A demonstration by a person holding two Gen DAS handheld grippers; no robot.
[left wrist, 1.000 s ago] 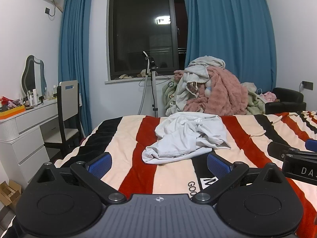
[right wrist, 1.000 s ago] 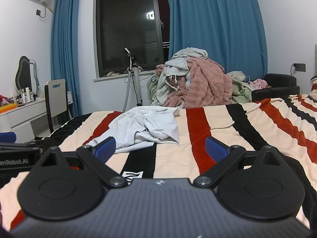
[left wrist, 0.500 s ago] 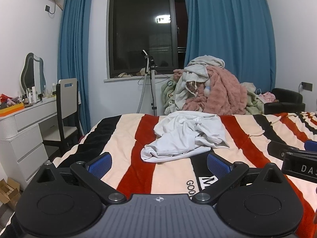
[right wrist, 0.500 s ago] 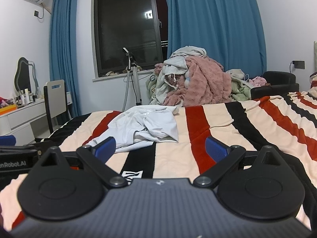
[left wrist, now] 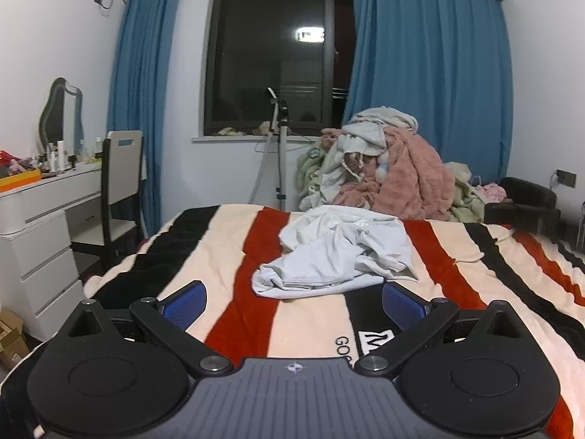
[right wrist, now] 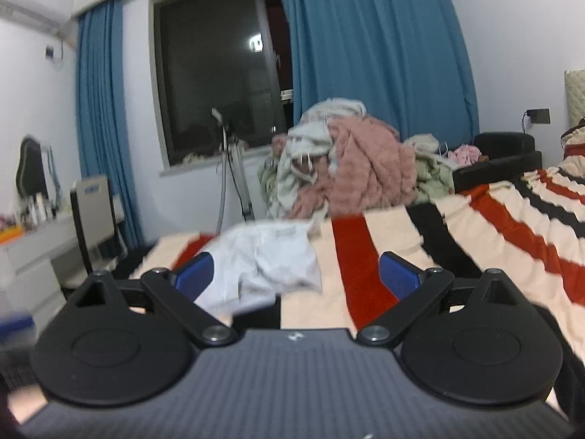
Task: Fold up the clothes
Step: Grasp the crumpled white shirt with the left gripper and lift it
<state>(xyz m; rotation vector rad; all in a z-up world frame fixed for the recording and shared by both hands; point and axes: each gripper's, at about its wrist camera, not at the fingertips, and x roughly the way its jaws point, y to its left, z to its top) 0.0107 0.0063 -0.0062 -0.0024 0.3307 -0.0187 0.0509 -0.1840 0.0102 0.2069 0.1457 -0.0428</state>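
Note:
A crumpled white garment (left wrist: 336, 252) lies on the striped bed (left wrist: 226, 241) just ahead of me; in the right wrist view it (right wrist: 270, 267) sits ahead and slightly left, blurred. My left gripper (left wrist: 294, 301) is open and empty, hovering above the bed just short of the garment's near edge. My right gripper (right wrist: 296, 274) is open and empty, its left finger (right wrist: 192, 274) in front of the garment's near corner.
A big pile of clothes and a pink blanket (left wrist: 387, 168) rises beyond the bed's far edge. A white dresser (left wrist: 40, 226) and a chair (left wrist: 117, 183) stand at the left. A tripod (left wrist: 278, 153) stands by the window. A black armchair (left wrist: 523, 201) is at the right.
The right gripper has swung and tilted, its view now blurred, and has left the left wrist view. The left gripper has edged slightly closer to the garment. Both stay open.

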